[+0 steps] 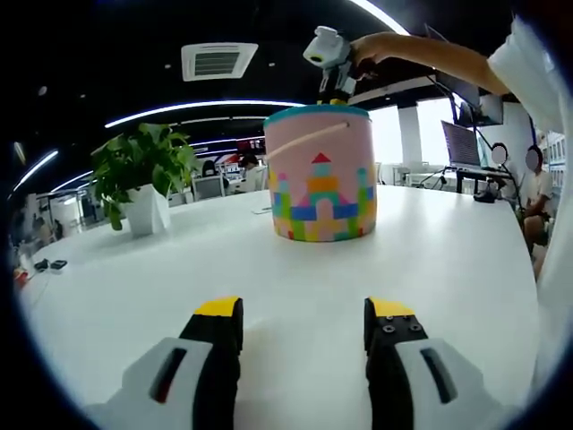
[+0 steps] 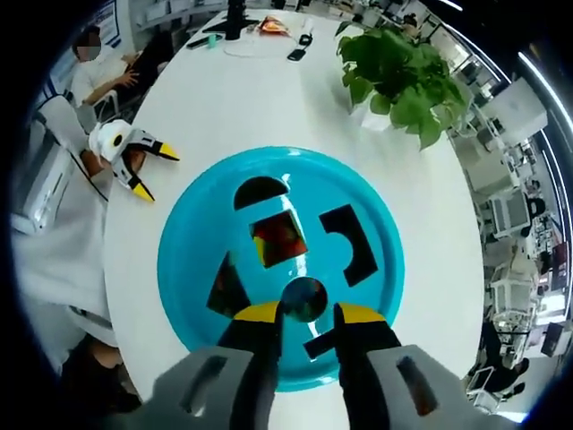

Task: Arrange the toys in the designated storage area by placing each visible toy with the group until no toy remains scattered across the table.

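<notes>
A pink toy bucket (image 1: 320, 173) stands on a white table (image 1: 448, 269), with one tool above its lid and the other low in front of it.

In the left gripper view, the left tool (image 1: 304, 324) hovers just over the table near the bucket, its yellow-tipped jaws spread wide and holding nothing. The bucket shows a coloured block castle on its side, and a potted plant (image 1: 141, 179) stands further off to its left. In the right gripper view, the right tool (image 2: 306, 313) looks straight down on the bucket's teal shape-sorter lid (image 2: 192, 260), jaws slightly apart over the round hole (image 2: 304, 298) with nothing between them. A red toy block (image 2: 279, 240) shows through the square hole.
</notes>
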`<state>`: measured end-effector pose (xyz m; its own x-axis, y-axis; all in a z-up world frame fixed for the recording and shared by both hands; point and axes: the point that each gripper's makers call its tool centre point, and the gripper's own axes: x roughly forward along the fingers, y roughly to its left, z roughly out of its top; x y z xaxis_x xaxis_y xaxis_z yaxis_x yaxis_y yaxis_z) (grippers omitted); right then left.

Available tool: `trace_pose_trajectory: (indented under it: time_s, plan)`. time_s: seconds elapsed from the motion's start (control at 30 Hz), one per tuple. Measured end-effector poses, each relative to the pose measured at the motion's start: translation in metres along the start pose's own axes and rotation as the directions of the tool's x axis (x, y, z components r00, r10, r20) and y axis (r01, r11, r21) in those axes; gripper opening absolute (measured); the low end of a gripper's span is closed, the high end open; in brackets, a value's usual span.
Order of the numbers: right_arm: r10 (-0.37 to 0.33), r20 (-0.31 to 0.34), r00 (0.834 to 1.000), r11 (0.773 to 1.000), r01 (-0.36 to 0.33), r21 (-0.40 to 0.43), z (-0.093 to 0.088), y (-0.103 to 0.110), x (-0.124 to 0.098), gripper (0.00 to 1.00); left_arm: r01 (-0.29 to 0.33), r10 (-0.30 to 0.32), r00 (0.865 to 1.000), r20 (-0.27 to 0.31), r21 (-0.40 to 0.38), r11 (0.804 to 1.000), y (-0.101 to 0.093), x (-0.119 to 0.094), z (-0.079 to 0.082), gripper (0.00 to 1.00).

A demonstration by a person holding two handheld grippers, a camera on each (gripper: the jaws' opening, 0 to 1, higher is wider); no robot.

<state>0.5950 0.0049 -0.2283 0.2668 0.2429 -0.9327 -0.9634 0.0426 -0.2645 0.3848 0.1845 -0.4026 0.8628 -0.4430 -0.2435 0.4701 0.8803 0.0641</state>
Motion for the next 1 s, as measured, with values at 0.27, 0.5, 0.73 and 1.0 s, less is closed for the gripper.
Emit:
trace_pose_trajectory:
  time_s: [0.27, 0.5, 0.73, 1.0]
  plan:
    - [-0.03, 0.046, 0.998, 0.999, 0.029, 0.018, 0.002, -0.001, -0.012, 0.23, -0.009, 0.009, 1.0, -0.007, 0.004, 1.0, 0.001, 0.0, -0.001, 0.56]
    - [-0.146, 0.203, 0.968, 0.988, 0.132, 0.08, 0.011, -0.007, -0.045, 0.23, -0.019, 0.019, 1.0, -0.014, 0.017, 1.0, 0.002, 0.001, -0.002, 0.56]
    - [-0.295, 0.392, 0.871, 0.952, 0.232, 0.202, 0.0, 0.004, -0.102, 0.24, -0.027, 0.028, 0.999, -0.018, 0.048, 0.998, 0.001, 0.001, -0.002, 0.56]
    - [-0.385, 0.555, 0.738, 0.911, 0.207, 0.356, -0.023, 0.048, -0.131, 0.33, -0.036, 0.039, 0.999, -0.034, 0.096, 0.995, -0.002, 0.003, -0.002, 0.57]
